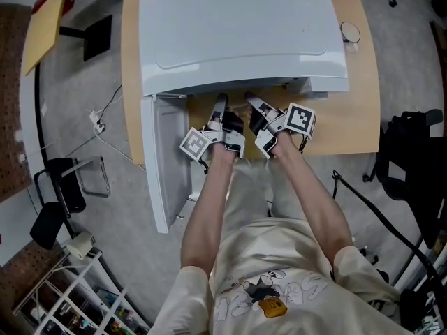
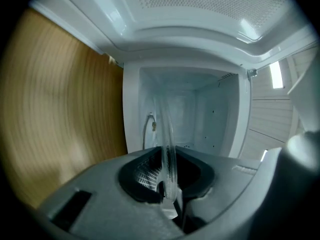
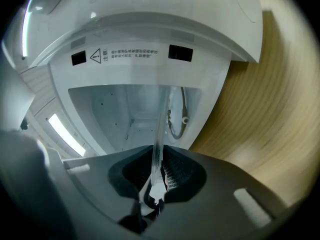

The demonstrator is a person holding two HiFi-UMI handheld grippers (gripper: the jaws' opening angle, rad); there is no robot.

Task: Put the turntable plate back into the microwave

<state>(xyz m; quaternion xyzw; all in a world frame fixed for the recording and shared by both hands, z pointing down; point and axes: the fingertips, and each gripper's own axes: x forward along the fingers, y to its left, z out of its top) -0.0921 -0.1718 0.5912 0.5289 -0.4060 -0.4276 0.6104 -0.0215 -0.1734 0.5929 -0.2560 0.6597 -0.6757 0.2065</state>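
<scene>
The white microwave (image 1: pixel 237 33) stands on a wooden table with its door (image 1: pixel 164 162) swung open to the left. Both grippers reach side by side into its opening, the left gripper (image 1: pixel 221 105) beside the right gripper (image 1: pixel 254 105). The clear glass turntable plate (image 2: pixel 167 134) shows edge-on in the left gripper view, clamped in the left gripper (image 2: pixel 167 184). In the right gripper view the same plate (image 3: pixel 160 129) runs from the right gripper (image 3: pixel 157 179) into the cavity (image 3: pixel 120 109). A roller ring (image 3: pixel 177 119) lies on the cavity floor. The head view hides the plate under the microwave's top.
The wooden table (image 1: pixel 356 117) has bare surface to the right of the microwave, with a small round object (image 1: pixel 350 31) near its far edge. Cables (image 1: pixel 105 128) and a black chair (image 1: pixel 63 194) lie on the floor at left; a dark chair (image 1: pixel 412 152) stands at right.
</scene>
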